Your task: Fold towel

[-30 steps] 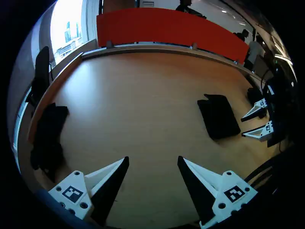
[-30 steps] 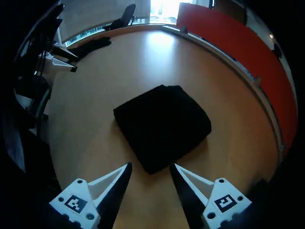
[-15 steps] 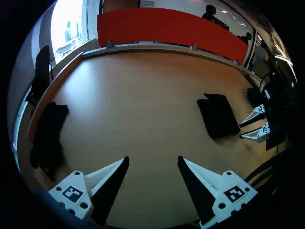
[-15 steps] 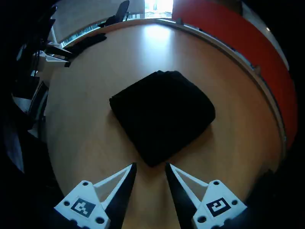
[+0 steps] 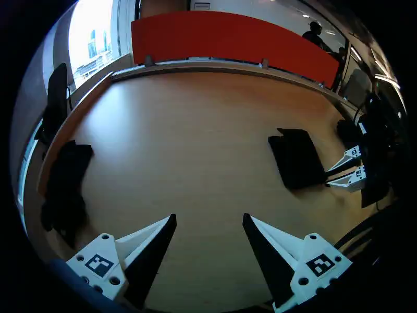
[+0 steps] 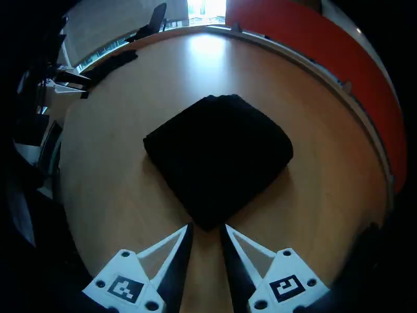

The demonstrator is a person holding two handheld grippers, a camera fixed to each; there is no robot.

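Your right gripper [image 6: 206, 227] fingers stand almost closed around the towel [image 6: 219, 154] corner; whether they pinch it cannot be told. Catch all the layers. Your left gripper [image 5: 208, 215] is wide open and empty.

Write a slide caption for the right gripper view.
Right gripper, jaws narrowly apart, at the near corner of a folded black towel on a wooden table.

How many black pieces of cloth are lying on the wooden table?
2. The folded black towel lies just ahead of the right hand-held gripper; a crumpled black cloth heap lies at the wooden table's edge. Others may be hidden.
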